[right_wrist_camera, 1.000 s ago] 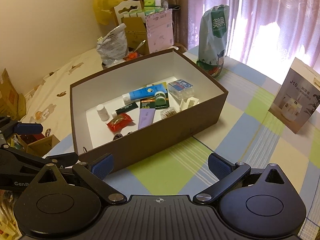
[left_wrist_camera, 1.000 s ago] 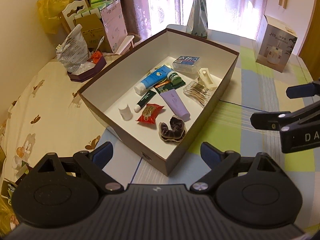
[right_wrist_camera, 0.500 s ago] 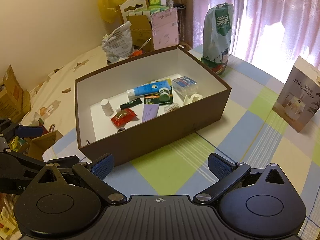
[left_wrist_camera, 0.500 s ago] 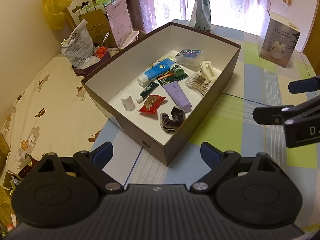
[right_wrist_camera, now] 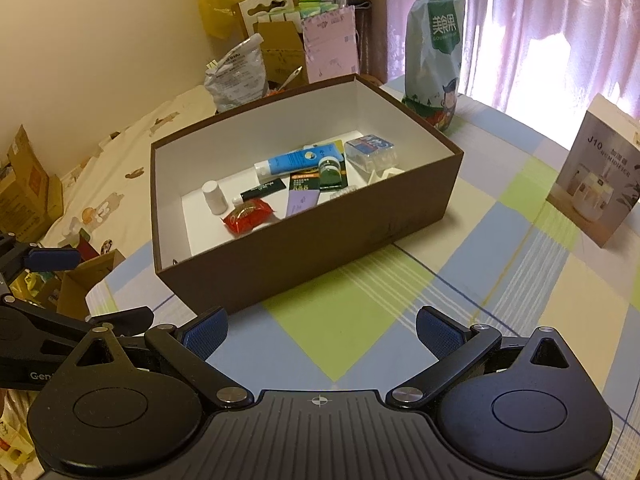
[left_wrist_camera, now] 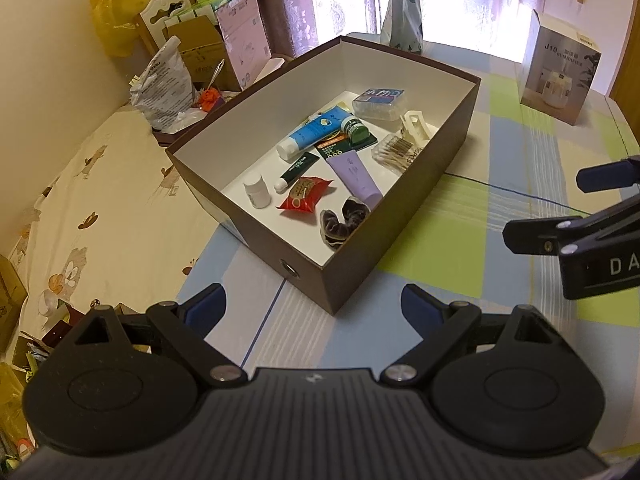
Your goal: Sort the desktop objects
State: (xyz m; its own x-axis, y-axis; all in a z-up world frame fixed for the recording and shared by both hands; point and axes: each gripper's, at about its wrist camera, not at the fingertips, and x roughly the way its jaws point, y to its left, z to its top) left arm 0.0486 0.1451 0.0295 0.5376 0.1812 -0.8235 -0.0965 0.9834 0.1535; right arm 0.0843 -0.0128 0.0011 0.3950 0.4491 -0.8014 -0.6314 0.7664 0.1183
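Observation:
A brown open box [left_wrist_camera: 424,184] [right_wrist_camera: 320,248] stands on the checked tablecloth. It holds several small items: a blue tube [left_wrist_camera: 310,132] [right_wrist_camera: 298,159], a lilac tube [left_wrist_camera: 354,174], a red snack packet [left_wrist_camera: 306,195] [right_wrist_camera: 248,216], a white bottle [left_wrist_camera: 257,194] [right_wrist_camera: 214,198], a dark scrunchie [left_wrist_camera: 344,222], cotton swabs [left_wrist_camera: 394,150], a clear blue-lidded case [left_wrist_camera: 380,100] [right_wrist_camera: 370,150]. My left gripper [left_wrist_camera: 314,310] is open and empty, near the box's front corner. My right gripper [right_wrist_camera: 322,336] is open and empty, in front of the box's long side.
A humidifier carton [left_wrist_camera: 560,72] [right_wrist_camera: 596,184] stands on the table at the right. A green-white snack bag [right_wrist_camera: 434,56] stands behind the box. Beyond the table's left edge lie a bed with cartoon sheets [left_wrist_camera: 80,184], cardboard boxes and bags [right_wrist_camera: 280,48].
Both grippers have pulled back and risen from the box, which now looks smaller and farther. Both stay open and empty. Nothing in the box moved.

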